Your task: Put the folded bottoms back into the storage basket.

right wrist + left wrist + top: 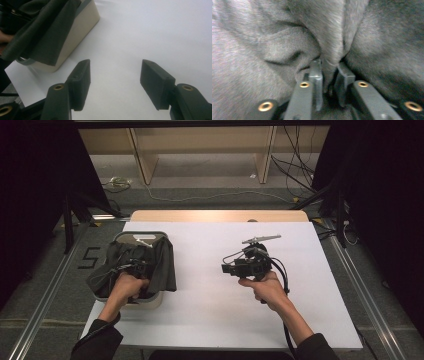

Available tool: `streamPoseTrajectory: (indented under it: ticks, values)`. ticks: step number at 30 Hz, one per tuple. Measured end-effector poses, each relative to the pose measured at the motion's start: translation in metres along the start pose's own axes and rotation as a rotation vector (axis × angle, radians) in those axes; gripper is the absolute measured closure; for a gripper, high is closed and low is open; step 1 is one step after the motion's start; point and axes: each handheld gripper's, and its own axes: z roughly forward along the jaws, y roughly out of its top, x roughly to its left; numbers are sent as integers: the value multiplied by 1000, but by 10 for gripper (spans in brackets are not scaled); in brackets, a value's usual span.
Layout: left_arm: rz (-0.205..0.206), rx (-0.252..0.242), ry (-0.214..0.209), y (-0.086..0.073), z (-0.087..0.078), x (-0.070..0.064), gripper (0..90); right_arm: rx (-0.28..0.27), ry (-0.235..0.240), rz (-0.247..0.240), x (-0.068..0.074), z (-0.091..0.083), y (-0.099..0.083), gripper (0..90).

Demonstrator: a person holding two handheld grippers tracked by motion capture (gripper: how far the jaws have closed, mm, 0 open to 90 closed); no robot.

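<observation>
A dark grey cloth [150,262] lies heaped in a beige bin [152,300] at the table's left and hangs over its rim. My left gripper [134,269] sits inside the bin, shut on a fold of that cloth [329,47]; its two jaws pinch the fabric between them. In the right gripper view the cloth [42,32] drapes down the bin's side [80,27]. My right gripper [229,268] hovers over the white table top near the middle, pointing left, open with nothing between its fingers [79,82].
The white table top [210,310] spreads wide around the right gripper. A wooden board [220,215] borders its far edge. Cables and shelf legs stand on the floor beyond. Metal rails run along both sides of the table.
</observation>
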Motion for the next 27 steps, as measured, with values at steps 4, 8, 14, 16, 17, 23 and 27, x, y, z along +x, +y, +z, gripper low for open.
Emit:
streamPoseTrajectory:
  ticks: [4, 8, 14, 16, 17, 23, 27]
  values:
    - [-21, -56, -33, 0, -25, 3, 597, -18, -4, 16, -9, -8, -12, 422]
    - [-37, -115, -69, 4, -50, -1, 496, -8, -21, 27, -18, -13, -23, 420]
    - [-31, -150, -133, 10, -64, -22, 331, -15, -30, 42, -24, -23, -29, 419]
    - [-15, -127, -126, 12, -58, -30, 282, -16, -31, 42, -25, -24, -31, 419]
    - [-11, -117, -126, 12, -55, -33, 267, -17, -31, 41, -25, -25, -32, 419]
    - [28, -62, -84, 11, -30, -48, 221, -8, -30, 41, -26, -24, -35, 419]
    - [21, -75, -28, 7, -27, -38, 469, -2, -29, 42, -26, -23, -37, 419]
